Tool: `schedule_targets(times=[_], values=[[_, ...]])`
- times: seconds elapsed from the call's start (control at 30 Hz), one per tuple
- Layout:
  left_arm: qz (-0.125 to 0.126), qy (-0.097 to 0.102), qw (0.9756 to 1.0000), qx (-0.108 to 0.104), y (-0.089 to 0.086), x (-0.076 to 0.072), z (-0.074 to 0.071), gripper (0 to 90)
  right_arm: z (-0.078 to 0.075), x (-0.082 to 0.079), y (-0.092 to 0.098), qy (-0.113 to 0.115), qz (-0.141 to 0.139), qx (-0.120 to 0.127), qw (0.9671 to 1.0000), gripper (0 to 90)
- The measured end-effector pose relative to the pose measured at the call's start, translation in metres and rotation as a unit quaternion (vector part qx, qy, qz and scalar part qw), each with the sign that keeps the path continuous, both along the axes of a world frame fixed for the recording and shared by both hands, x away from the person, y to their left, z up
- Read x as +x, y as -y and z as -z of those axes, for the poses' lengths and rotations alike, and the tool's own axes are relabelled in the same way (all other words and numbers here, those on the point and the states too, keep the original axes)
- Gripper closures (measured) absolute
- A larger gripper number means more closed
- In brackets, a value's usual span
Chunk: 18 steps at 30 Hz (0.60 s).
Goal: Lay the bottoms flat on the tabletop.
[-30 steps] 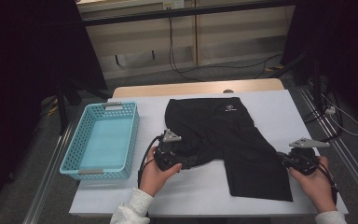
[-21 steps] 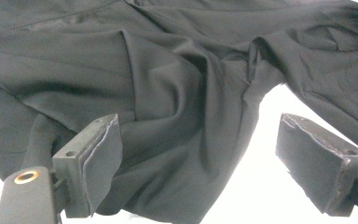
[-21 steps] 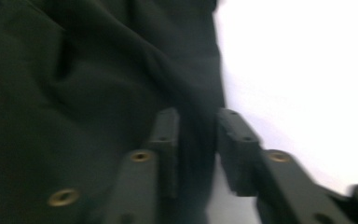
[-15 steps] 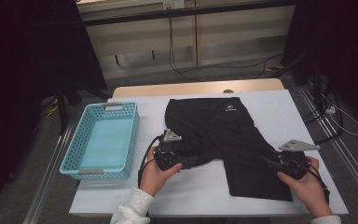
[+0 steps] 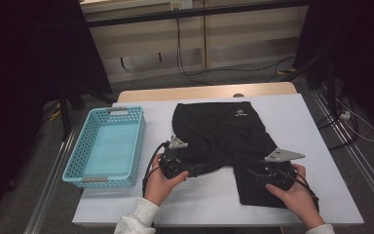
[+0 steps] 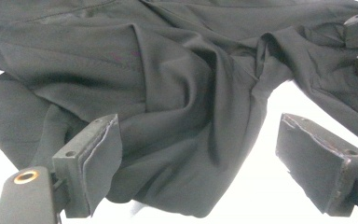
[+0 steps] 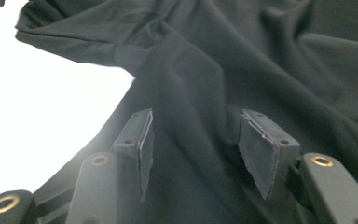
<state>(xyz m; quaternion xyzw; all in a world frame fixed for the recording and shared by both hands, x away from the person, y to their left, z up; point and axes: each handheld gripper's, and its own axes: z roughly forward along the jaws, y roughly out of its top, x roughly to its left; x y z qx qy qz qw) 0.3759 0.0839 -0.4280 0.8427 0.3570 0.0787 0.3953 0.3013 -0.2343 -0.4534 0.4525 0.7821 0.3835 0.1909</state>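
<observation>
Two grippers sit nearest, one in each hand. The left gripper (image 5: 191,170) has its jaws spread wide around a bunched fold of the one pair of black shorts (image 5: 224,134), not pinching it. The right gripper (image 5: 253,171) has just been opening its jaws, released over the shorts' leg. The shorts lie flat mid-worktop (image 5: 321,146). One empty blue basket (image 5: 108,146) stands left of them.

The high view was dim, its corners and backdrop falling to black, the table (image 5: 321,126) evenly lit from overhead. In both gripper views the tabletop blew out to white glare; the near jaws and dark fabric (image 6: 177,93) looked soft.
</observation>
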Motion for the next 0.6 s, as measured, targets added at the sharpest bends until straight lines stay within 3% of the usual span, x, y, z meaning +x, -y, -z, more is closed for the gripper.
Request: schedule_targets(times=[0.17, 0.3, 0.6], values=[[-0.006, -0.001, 1.0000, 0.000, -0.005, -0.001, 0.000, 14.9, 0.000, 0.003, -0.010, 0.002, -0.009, -0.002, 1.0000, 45.9], [-0.009, -0.001, 1.0000, 0.000, -0.006, -0.002, -0.001, 14.9, -0.001, 0.002, -0.020, 0.003, -0.032, -0.002, 0.9995, 51.4], [-0.011, -0.001, 0.9999, -0.004, -0.008, -0.002, -0.001, 14.9, 0.002, -0.001, -0.040, -0.002, -0.060, -0.008, 0.9982, 51.6]])
